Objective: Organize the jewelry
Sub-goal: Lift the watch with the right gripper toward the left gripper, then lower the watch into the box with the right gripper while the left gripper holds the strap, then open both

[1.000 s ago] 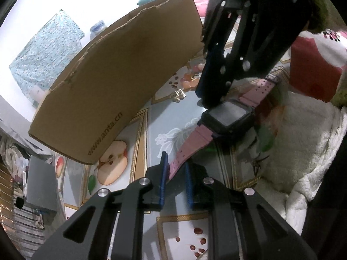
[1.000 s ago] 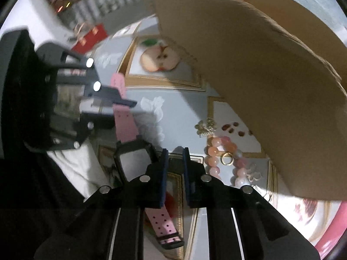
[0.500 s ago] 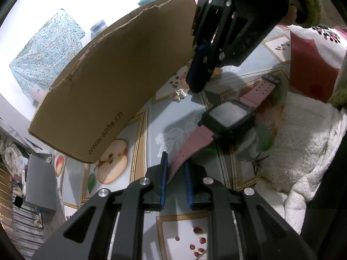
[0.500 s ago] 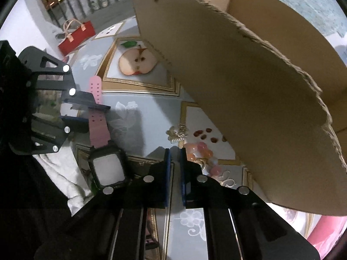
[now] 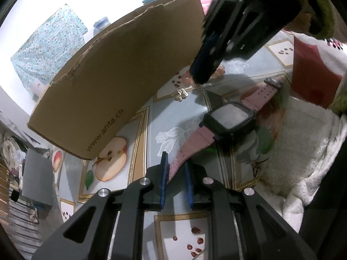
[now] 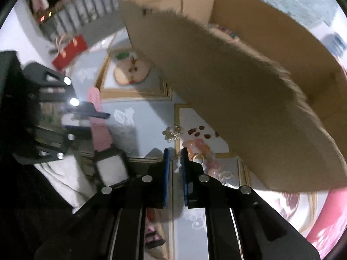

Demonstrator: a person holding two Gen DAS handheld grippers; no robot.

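A watch with a black square case (image 5: pixel 229 119) and pink strap (image 5: pixel 195 145) lies on the fruit-print tablecloth. My left gripper (image 5: pixel 175 162) is shut on the strap's near end; in the right wrist view this gripper (image 6: pixel 95 121) and the watch (image 6: pixel 111 170) appear at the left. My right gripper (image 6: pixel 173 153) hovers low over the cloth beside a pink bead bracelet (image 6: pixel 199 149) and a gold ring (image 6: pixel 197 157). Its jaws are opening, the gap is narrow, and nothing clearly sits between them. A gold flower clip (image 6: pixel 172 133) lies just beyond. The right gripper (image 5: pixel 200 80) hides part of the beads in the left wrist view.
A brown cardboard box (image 5: pixel 119 75) with a torn flap leans over the jewelry, close above the right gripper (image 6: pixel 238 97). A white fleecy cloth (image 5: pixel 303 140) edges the table on the watch side. A red bag (image 6: pixel 69 52) stands far off.
The right gripper has left the watch and moved over to the beads near the box. The watch stays on the cloth, its strap still in the left gripper.
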